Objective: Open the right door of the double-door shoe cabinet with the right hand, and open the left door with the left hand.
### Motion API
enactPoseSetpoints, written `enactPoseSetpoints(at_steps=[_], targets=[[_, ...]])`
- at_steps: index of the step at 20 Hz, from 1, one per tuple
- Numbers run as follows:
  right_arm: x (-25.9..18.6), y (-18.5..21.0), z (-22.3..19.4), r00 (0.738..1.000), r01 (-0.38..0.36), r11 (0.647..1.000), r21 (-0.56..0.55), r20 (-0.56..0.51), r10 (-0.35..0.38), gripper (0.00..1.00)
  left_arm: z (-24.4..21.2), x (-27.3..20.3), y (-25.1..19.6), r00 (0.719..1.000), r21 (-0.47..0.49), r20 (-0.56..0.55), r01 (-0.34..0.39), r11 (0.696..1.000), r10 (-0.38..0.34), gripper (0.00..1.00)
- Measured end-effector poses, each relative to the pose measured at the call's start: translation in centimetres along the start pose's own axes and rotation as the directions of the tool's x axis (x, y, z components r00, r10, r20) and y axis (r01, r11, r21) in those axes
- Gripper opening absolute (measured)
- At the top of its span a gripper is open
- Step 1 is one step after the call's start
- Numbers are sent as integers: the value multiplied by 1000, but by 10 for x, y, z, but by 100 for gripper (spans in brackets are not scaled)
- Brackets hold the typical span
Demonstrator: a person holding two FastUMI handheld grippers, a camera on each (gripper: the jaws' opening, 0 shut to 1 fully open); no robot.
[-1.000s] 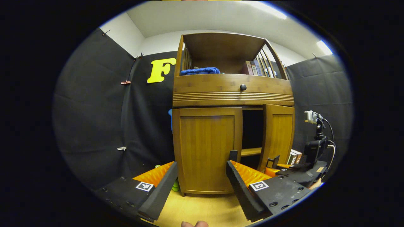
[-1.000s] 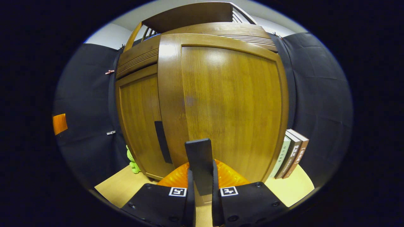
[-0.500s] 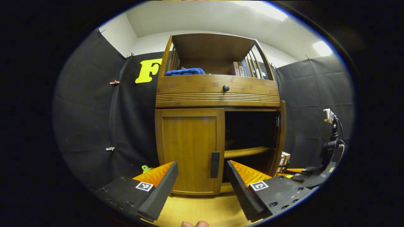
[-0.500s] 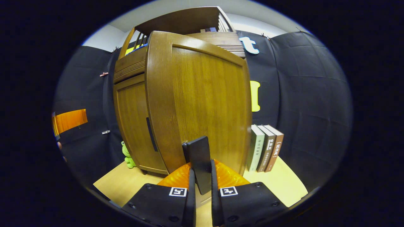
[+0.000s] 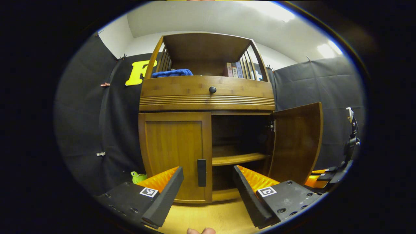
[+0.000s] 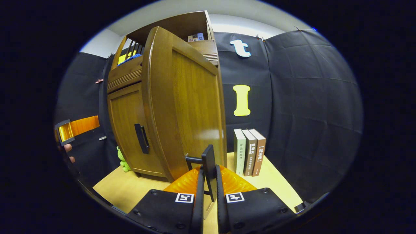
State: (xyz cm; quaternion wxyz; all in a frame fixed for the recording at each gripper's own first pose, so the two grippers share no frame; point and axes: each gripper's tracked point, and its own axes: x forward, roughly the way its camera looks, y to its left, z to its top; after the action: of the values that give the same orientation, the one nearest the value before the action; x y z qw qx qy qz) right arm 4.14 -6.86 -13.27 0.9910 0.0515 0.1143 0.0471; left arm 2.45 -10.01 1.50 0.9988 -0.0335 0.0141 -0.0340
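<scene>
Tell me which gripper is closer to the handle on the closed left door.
Left. The left gripper hovers open just in front of the left door handle, fingers either side, not touching. The right gripper is off to the side, shut on the right door handle.

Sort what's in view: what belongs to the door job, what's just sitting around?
Job: right door, its handle, right gripper, left door, its handle, left gripper.
Around: floor books, green toy, blue cloth, shelf books.
</scene>
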Motion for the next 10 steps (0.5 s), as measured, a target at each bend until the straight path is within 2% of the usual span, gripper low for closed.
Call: enactPoseSetpoints(at_steps=[5,6,7,10], targets=[[-6,-48,14,1000,22,1000,-10,14,-22,17,2,19,-16,1000,0,7,15,1000,-15,94],[-6,-55,15,1000,23,1000,-19,12,-23,9,1,23,-18,1000,2,7,14,1000,-14,94],[-6,-58,14,1000,10,1000,-18,2,-10,17,0,28,-18,1000,4,8,13,1000,-13,94],[-7,-65,18,1000,-6,1000,-24,-1,6,17,-8,42,-20,1000,15,-1,2,1000,-2,95]])
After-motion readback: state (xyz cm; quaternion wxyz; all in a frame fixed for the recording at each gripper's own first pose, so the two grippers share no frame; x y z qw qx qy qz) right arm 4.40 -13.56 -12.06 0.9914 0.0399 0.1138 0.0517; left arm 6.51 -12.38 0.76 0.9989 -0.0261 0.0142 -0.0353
